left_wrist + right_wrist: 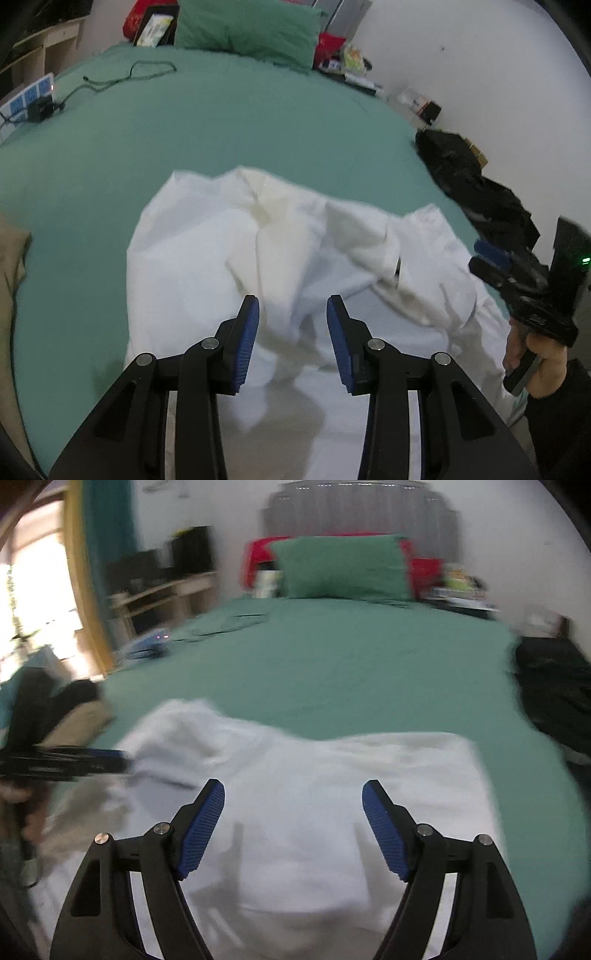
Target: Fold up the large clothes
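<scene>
Left wrist view: the left gripper (292, 304) hangs over the white garment (229, 236), which lies rumpled on the green bed (221, 122), fingers parted halfway, nothing between them. Right wrist view, blurred: the right gripper (293, 794) spreads wide above the garment's flatter part, holding nothing.

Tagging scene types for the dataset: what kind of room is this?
Most likely a home bedroom: a bed with a green sheet, a matching green pillow against a grey headboard, and a white garment spread for folding.
</scene>
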Action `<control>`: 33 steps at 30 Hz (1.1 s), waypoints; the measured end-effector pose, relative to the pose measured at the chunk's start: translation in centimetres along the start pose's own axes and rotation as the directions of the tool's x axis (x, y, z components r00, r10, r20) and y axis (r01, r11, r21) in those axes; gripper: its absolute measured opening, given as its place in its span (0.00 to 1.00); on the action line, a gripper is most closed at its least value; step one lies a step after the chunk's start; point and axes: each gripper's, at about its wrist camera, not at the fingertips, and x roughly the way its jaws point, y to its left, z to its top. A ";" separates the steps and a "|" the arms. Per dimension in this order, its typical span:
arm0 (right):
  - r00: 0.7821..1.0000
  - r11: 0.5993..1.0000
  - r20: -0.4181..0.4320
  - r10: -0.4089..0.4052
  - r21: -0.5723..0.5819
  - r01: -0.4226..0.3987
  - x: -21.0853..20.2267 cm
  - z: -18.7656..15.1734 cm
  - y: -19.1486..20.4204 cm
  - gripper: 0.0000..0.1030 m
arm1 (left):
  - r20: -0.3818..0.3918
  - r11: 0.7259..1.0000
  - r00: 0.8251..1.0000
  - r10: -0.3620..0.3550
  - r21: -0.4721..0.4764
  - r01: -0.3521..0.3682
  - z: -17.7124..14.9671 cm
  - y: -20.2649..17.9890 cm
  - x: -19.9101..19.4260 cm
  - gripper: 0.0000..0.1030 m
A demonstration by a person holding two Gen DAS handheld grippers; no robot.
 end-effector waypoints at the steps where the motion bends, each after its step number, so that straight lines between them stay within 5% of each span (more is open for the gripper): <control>1: 0.999 0.999 -0.036 -0.038 0.035 0.039 0.5 -0.3 -0.9 0.75 | 0.007 1.000 1.000 -0.002 -0.001 0.002 0.2 0.0 -0.1 0.39; 5: 0.985 0.977 -0.169 0.025 0.214 0.012 3.4 -2.0 -4.3 0.71 | -0.041 1.000 0.999 0.011 -0.016 -0.011 0.5 0.6 1.6 0.39; 6: 0.982 0.968 -0.177 0.063 0.250 -0.017 3.9 -2.4 -4.7 0.47 | -0.065 1.000 0.998 0.010 -0.018 -0.012 0.4 0.7 2.4 0.39; 8: 0.976 0.970 -0.204 0.076 0.240 -0.026 4.4 -2.6 -4.7 0.23 | -0.097 1.000 0.995 0.001 -0.028 -0.004 0.0 0.6 3.8 0.39; 12: 0.981 0.996 -0.196 0.004 0.085 0.013 4.4 -0.1 -3.2 0.10 | -0.081 0.999 0.996 -0.039 -0.013 0.038 -0.3 -0.4 4.2 0.39; 18: 0.979 0.992 -0.158 -0.128 -0.043 0.123 5.8 3.8 -4.1 0.10 | -0.064 0.999 0.998 -0.029 0.026 0.030 0.1 -1.7 5.2 0.39; 26: 0.961 0.972 -0.178 -0.209 -0.148 0.184 7.4 0.1 -4.1 0.15 | -0.091 0.999 0.995 -0.039 0.008 0.040 0.2 -1.7 5.7 0.39; 31: 0.961 0.960 -0.114 -0.250 -0.157 0.231 4.3 1.0 -3.1 0.42 | -0.103 0.999 0.993 -0.050 -0.014 0.049 0.0 -1.9 4.4 0.39; 33: 0.960 0.952 -0.044 -0.275 -0.152 0.266 2.8 2.4 -2.4 0.72 | -0.101 0.999 0.994 -0.047 0.001 0.048 0.1 -2.2 4.1 0.39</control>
